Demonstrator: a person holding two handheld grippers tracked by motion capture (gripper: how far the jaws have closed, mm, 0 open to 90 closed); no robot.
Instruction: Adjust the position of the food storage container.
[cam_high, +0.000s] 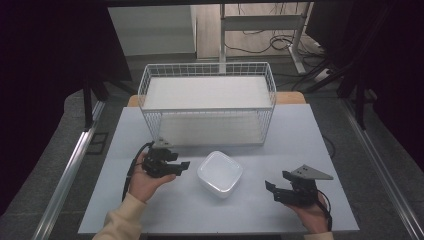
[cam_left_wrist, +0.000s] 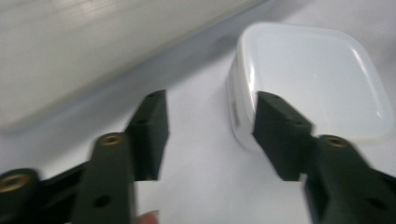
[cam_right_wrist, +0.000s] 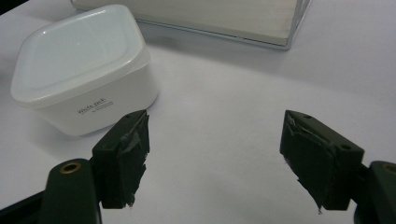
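From above I see the white lidded container (cam_high: 220, 173) on the table (cam_high: 300, 130), between my left gripper (cam_high: 181, 165) and right gripper (cam_high: 275, 186), before the wire basket (cam_high: 207, 102). Both jaws stand spread, gripping nothing. My right gripper view shows small print on the container's side.

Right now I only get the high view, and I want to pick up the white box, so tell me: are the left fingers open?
Observer: Yes. In the left gripper view the left gripper is open with nothing between its fingers; the box lies just beyond them.
Operator: Is the lid on?
Observer: The right gripper view shows the lid sitting flat on the box.
Operator: Is the right side ready?
Observer: The right gripper is open and empty, but its pads look frayed.
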